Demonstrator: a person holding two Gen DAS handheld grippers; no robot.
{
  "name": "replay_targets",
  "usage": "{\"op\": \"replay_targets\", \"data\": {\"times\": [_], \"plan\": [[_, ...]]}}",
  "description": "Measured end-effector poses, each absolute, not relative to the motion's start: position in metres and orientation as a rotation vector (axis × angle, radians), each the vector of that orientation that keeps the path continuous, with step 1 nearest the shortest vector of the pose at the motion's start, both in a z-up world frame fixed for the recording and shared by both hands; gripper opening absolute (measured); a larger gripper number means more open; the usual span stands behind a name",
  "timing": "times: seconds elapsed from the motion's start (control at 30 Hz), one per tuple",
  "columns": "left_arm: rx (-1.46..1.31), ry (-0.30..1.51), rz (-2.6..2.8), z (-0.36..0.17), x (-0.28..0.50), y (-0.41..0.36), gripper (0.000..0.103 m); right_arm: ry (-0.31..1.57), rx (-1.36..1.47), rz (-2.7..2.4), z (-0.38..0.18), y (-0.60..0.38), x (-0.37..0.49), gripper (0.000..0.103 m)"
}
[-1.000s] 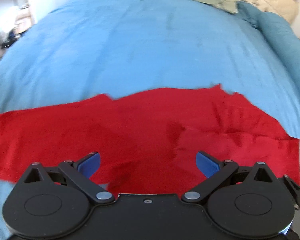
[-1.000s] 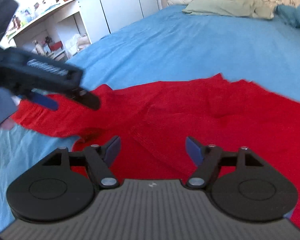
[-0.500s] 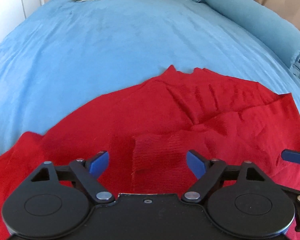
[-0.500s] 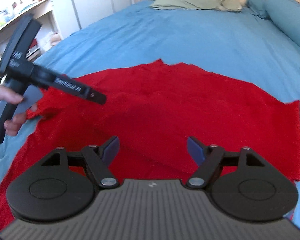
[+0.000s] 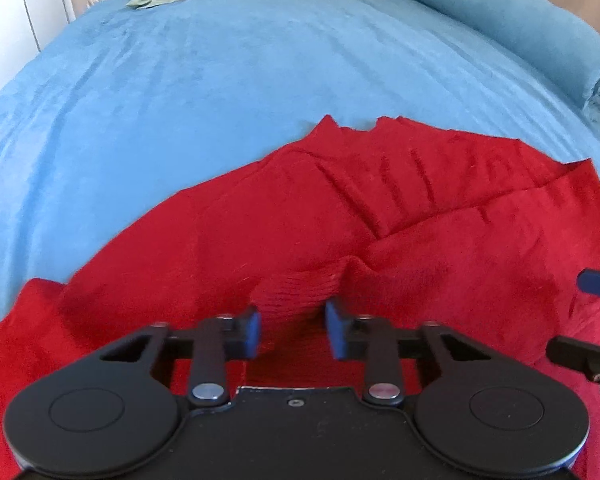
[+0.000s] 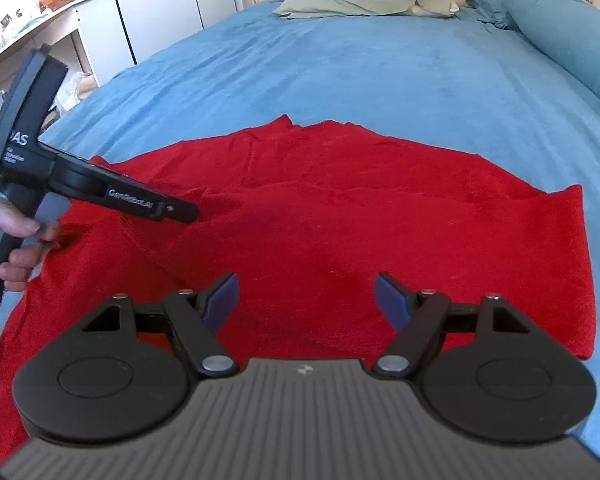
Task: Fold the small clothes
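Setting: bedroom; wide bed under a blue cover [image 6: 380, 72]; green pillow [image 6: 352, 2] at the head edge; blue bolster [image 6: 572, 36] along the right edge; white shelving [image 6: 60, 28] beyond the left edge

Item: one red garment [image 6: 340, 216], knit, spread across the near part of the bed, rumpled, a pointed neckline towards the head. Its right-hand portion lay fairly flat, ending short of the right edge of the bed; a ribbed cuff or hem [image 5: 300, 288] lay turned onto the body near the near edge, with creases fanning beyond it

Left gripper [image 5: 293, 334]: blue pads drawn partway together on either side of the ribbed fold, a gap visible between them; whether cloth was truly pinched could not be told from its own camera. In the right wrist view it [image 6: 172, 210] was seen side-on, tip low over the garment's left portion, the person's left hand [image 6: 12, 236] on the handle

Right gripper [image 6: 304, 296]: jaws spread wide, holding nothing, hovering over the garment near the bed's near edge

Step in hand, as judged: early in the fold; left gripper taking hold of the sleeve end, no fold laid yet

Next move, as judged: finish the pinch on the ribbed edge only, not the layer beneath; lift and carry it across the body; right gripper to pin or smooth the cloth meanwhile
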State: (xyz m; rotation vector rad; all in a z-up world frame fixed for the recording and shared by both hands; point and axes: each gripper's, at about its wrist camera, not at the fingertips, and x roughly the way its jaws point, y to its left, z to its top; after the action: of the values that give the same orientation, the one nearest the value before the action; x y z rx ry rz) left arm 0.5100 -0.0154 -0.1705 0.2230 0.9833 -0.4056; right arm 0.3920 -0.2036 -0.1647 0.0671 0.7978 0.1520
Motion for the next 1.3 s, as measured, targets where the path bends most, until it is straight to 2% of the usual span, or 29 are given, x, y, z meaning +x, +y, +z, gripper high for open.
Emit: {"op": "replay_targets", "data": {"times": [0.1, 0.4, 0.67, 0.73, 0.77, 0.8, 0.87, 0.9, 1.0, 1.3], "plan": [[0.271, 0.958, -0.391, -0.163, 0.506, -0.023, 0.013, 0.799, 0.059, 0.146, -0.166, -0.204, 0.395, 0.091], [0.315, 0.817, -0.250, -0.128, 0.478, 0.002, 0.012, 0.785, 0.047, 0.134, -0.161, -0.204, 0.395, 0.091], [0.284, 0.868, -0.169, -0.153, 0.478, 0.030, 0.013, 0.799, 0.055, 0.120, -0.167, -0.208, 0.395, 0.091], [0.292, 0.864, -0.161, -0.155, 0.478, 0.030, 0.025, 0.802, 0.056, 0.112, -0.168, -0.210, 0.395, 0.090], [0.295, 0.856, -0.158, -0.153, 0.478, 0.028, 0.042, 0.801, 0.056, 0.107, -0.169, -0.211, 0.395, 0.091], [0.299, 0.843, -0.145, -0.150, 0.478, 0.028, 0.066, 0.800, 0.056, 0.101, -0.168, -0.213, 0.395, 0.091], [0.294, 0.810, -0.134, -0.141, 0.471, 0.029, 0.087, 0.792, 0.049, 0.084, -0.167, -0.217, 0.394, 0.091], [0.284, 0.794, -0.138, -0.136, 0.468, 0.030, 0.092, 0.790, 0.042, 0.068, -0.167, -0.220, 0.393, 0.091], [0.261, 0.802, -0.159, -0.127, 0.462, 0.032, 0.092, 0.805, 0.033, 0.011, -0.171, -0.234, 0.394, 0.093], [0.239, 0.841, -0.321, -0.134, 0.459, 0.015, 0.092, 0.840, 0.024, -0.034, -0.195, -0.287, 0.376, 0.093]]}}
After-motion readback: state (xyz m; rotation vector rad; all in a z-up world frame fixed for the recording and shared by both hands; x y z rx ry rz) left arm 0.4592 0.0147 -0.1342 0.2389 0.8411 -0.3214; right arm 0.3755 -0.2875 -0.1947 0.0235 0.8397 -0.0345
